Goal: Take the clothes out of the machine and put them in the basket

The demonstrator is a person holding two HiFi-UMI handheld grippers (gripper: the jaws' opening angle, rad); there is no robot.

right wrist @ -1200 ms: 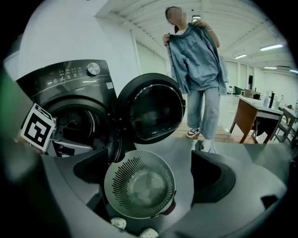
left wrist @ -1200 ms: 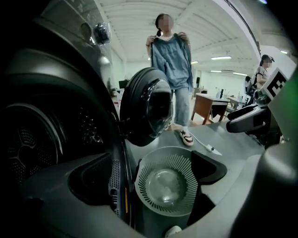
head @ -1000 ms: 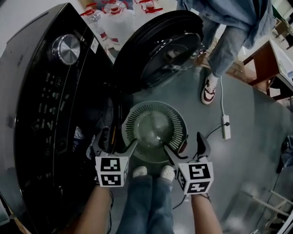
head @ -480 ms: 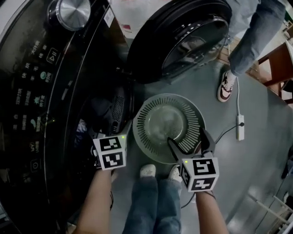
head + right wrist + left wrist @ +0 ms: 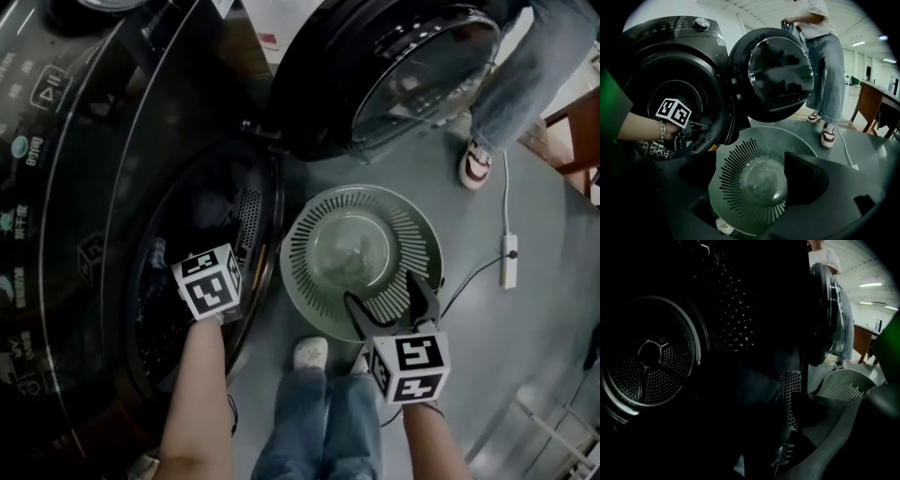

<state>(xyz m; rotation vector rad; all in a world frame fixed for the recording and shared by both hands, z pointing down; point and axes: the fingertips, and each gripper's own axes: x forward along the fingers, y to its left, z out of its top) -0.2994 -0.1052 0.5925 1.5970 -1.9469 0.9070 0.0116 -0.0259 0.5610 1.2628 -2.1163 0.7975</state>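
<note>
**Machine.** The black front-loading washing machine stands with its round door swung fully open. The perforated drum is visible in the left gripper view.

**Clothes.** The clothes lie inside the drum, low in its mouth; the part that shows is patterned cloth just below the left hand. None is in the basket.

**Basket.** The round grey slotted basket sits on the floor just in front of the drum opening, below the open door.

**Left hand-held gripper**. It is reached into the drum mouth, pointing down and inward, next to the clothes. Its own view is too dark to tell how the jaws stand or whether they touch cloth.

**Right hand-held gripper**. It hovers over the near rim of the basket. Its jaws stand wide, having just been closing a little, with nothing between them; only the basket shows beyond.

**Surroundings.** A second person in jeans stands beyond the door. A power strip lies on the floor to the right of the basket.
</note>
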